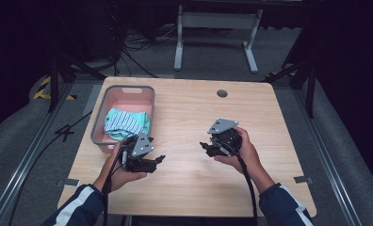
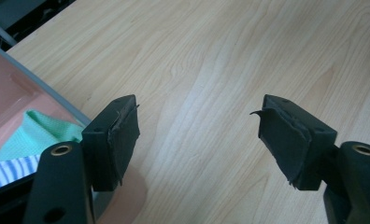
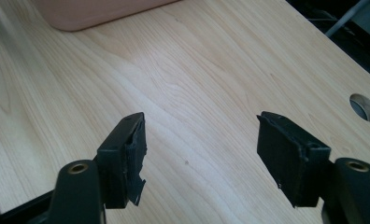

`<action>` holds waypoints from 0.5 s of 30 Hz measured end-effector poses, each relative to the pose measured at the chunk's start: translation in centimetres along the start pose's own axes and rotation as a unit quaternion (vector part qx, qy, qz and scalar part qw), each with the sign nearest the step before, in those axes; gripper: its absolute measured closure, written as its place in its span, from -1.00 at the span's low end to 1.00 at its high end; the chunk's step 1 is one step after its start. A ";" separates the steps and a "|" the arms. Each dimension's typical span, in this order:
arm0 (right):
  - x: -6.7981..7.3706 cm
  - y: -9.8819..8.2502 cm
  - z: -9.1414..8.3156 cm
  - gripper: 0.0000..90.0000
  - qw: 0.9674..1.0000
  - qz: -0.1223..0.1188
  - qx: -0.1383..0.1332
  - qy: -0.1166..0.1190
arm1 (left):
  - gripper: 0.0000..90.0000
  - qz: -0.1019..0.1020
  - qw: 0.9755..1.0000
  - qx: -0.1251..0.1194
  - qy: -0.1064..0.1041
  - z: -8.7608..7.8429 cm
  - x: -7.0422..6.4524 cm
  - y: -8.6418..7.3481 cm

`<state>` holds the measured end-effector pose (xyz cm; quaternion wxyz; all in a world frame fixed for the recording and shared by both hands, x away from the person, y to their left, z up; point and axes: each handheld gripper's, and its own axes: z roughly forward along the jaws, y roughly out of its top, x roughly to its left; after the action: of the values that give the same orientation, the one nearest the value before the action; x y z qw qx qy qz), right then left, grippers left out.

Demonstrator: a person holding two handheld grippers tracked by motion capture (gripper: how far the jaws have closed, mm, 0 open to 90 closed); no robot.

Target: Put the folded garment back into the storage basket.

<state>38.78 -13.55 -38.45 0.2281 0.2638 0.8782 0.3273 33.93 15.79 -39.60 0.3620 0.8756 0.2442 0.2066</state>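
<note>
Left gripper: your left gripper [image 1: 160, 158] hangs over the table [image 1: 269, 117] just beside the bin's near corner, jaws released with only bare wood between the pads [image 2: 122, 140]. It points toward the table's middle, away from the bin.

Right gripper: your right gripper [image 1: 204, 147] sits near the middle of the table, tips turned toward the left one, jaws released and grasping nothing — wood grain shows straight through the gap in the right gripper view.

Cloth: the cloth [image 1: 125, 123] lies bunched in the bin [image 1: 128, 89], a striped blue-and-white part over a mint-green one. It fills the bin's near half, so the far pink floor stays bare. No pad touches it.

Bin: grey rim, pink inside, at the table's left edge, well apart from the right gripper. It keeps the cloth gathered in one spot, within easy reach of your left hand.

Stance: both hands are low and face each other over open wood, which looks like a rest pose with the cloth already stowed — though a fresh reach into the bin is just as possible.

Next: if you mean to take the cloth out, you need to swing the left gripper back over the rim; as it points now, the cloth is behind its jaws.

Hole: a cable hole [image 1: 222, 93] lies near the far edge, out of your way.
</note>
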 end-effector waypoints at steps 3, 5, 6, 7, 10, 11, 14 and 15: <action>0.0 -0.7 -0.2 -0.27 1.000 -0.007 0.000 0.002 | -0.39 0.001 1.000 0.001 -0.004 0.5 -0.3 -0.1; 0.0 -1.1 -0.4 -0.28 1.000 -0.011 -0.001 -0.001 | -0.40 0.008 1.000 0.006 -0.009 0.9 -0.5 -0.3; 0.0 -1.1 -0.4 -0.28 1.000 -0.011 -0.001 -0.001 | -0.40 0.008 1.000 0.006 -0.009 0.9 -0.5 -0.3; 0.0 -1.3 -0.4 -0.28 1.000 -0.015 -0.001 -0.003 | -0.40 0.011 1.000 0.008 -0.010 1.1 -0.7 -0.4; 0.2 -2.1 -0.6 -0.29 1.000 -0.024 0.003 -0.006 | -0.42 0.016 1.000 0.017 -0.013 1.5 -1.0 -0.6; 0.2 -2.3 -0.7 -0.29 1.000 -0.026 0.004 -0.003 | -0.42 0.018 0.999 0.022 -0.015 1.8 -1.1 -0.7; 0.3 -3.3 -0.9 -0.29 0.999 -0.031 0.009 -0.003 | -0.41 0.022 0.999 0.033 -0.016 2.2 -1.4 -0.9; 0.4 -3.7 -1.0 -0.29 0.999 -0.033 0.013 -0.003 | -0.41 0.022 0.999 0.036 -0.018 2.4 -1.5 -1.0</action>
<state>36.79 -16.13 -40.44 0.2383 0.2389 0.8897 0.3077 33.71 14.28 -42.20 0.3304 0.8967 0.2254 0.1897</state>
